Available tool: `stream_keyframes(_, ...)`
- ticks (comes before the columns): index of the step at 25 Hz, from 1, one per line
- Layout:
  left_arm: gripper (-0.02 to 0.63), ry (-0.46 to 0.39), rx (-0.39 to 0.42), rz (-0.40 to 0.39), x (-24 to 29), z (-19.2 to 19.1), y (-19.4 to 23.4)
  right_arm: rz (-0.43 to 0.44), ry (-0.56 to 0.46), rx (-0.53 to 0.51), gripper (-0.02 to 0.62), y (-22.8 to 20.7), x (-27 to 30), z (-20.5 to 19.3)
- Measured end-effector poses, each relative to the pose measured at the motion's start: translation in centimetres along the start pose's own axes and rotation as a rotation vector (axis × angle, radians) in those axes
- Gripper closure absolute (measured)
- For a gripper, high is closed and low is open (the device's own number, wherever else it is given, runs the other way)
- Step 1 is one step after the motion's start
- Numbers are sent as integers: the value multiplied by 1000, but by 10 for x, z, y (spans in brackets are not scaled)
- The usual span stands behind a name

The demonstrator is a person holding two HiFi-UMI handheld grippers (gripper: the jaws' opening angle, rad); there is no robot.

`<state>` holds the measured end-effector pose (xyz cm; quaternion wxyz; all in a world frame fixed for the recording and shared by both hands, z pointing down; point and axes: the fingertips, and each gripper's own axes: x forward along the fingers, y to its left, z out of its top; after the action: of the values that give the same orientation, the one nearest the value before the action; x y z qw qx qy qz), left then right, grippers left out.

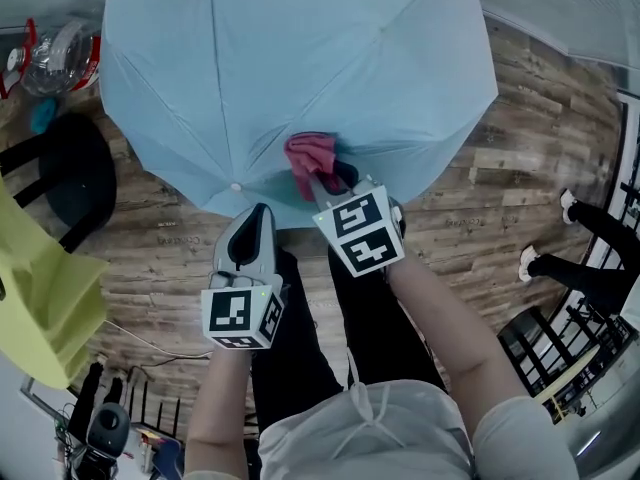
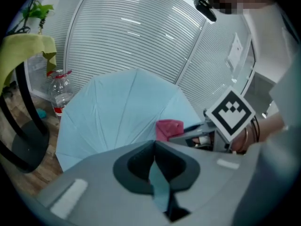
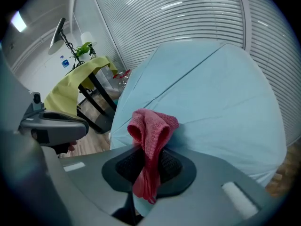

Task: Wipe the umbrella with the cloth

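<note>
A light blue umbrella [image 1: 300,58] stands open on the wood floor, its canopy facing me. My left gripper [image 1: 261,209] is at the canopy's near edge; in the left gripper view [image 2: 154,149] its jaws are shut on a strip of the blue fabric [image 2: 159,182]. To its right, my right gripper [image 1: 318,186] is shut on a pink cloth [image 1: 309,156]. The cloth [image 3: 150,126] bunches above the pads and rests against the canopy [image 3: 211,93] near the lower edge. From the left gripper view the cloth [image 2: 168,128] and the right gripper's marker cube [image 2: 230,114] show to the right.
A black chair [image 1: 70,178] draped with yellow fabric [image 1: 40,288] stands at the left. A clear plastic bottle [image 1: 60,53] sits behind it on the floor. Another person's legs [image 1: 590,258] and a black rack [image 1: 540,348] are at the right.
</note>
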<state>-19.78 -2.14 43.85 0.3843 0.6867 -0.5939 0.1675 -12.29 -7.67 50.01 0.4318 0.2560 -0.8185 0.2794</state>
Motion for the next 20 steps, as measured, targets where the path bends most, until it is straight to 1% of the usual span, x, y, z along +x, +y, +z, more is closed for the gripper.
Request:
stream_keyframes(3,598,8,11,-17,15,5,-19,-16,-4,-24,532,-23,-14,0)
stream_keyframes(7,598,13,22,-23,32,12,-42,-20,-15,-2,532,-52,-31,-2)
stream_keyframes(10,598,31,49,-17,43,13,-52,-46,-15,5,532,-75,-46,-4)
stream_keyframes(15,598,34,51,-5,56,20,-66,-80,-19,22,531,-112,-66,-6)
stream_keyframes(20,598,50,95,-31,75,25,-94,-97,-41,43,531,-144,-84,-7)
